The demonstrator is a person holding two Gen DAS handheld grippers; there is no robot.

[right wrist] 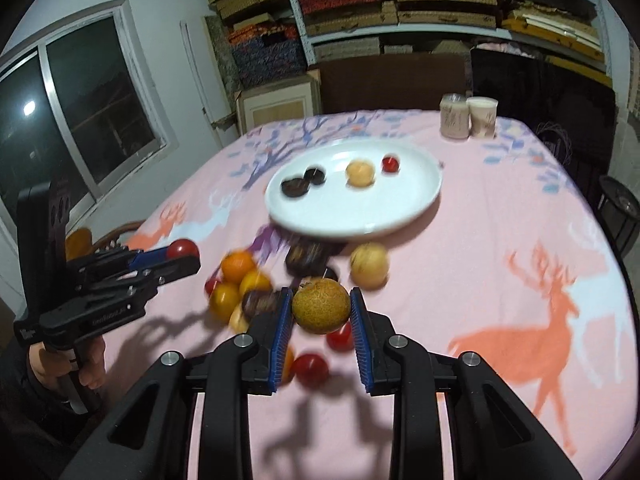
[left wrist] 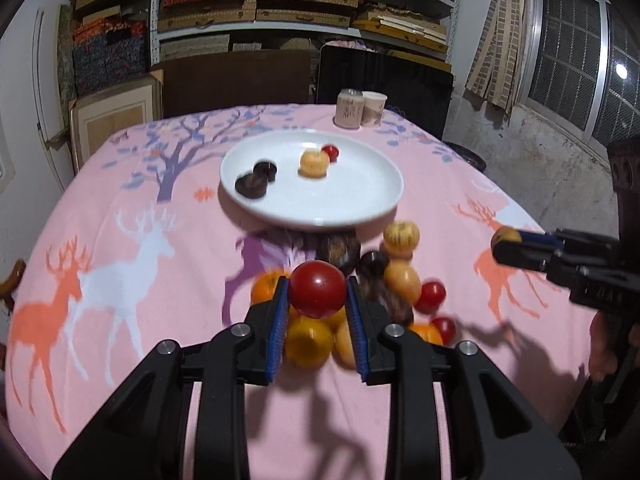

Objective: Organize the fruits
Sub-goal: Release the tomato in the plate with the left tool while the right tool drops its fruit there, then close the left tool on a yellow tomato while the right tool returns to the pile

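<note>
Your left gripper point(left wrist: 317, 300) clamps a glossy round red tomato point(left wrist: 317, 289); your right gripper point(right wrist: 321, 312) clamps a rough-skinned tan fruit point(right wrist: 321, 306); smooth white plate point(left wrist: 344, 204) beyond.

Red tomato point(left wrist: 317, 289) clamped between blue pads, rough tan-yellow round fruit point(right wrist: 321, 305) likewise clamped, loose heap of oranges point(right wrist: 238, 266), yellow, dark and small red fruits (blurred) on pink cloth, white plate point(left wrist: 360, 204) beyond holding two dark pieces point(left wrist: 256, 179), yellow fruit point(left wrist: 314, 163), small red one point(left wrist: 331, 152)

light: dim indoor, overhead | shadows: hard, on bench point(left wrist: 500, 380) near tools | blur: fruits smeared | edges: fisheye bend, dark corners
</note>
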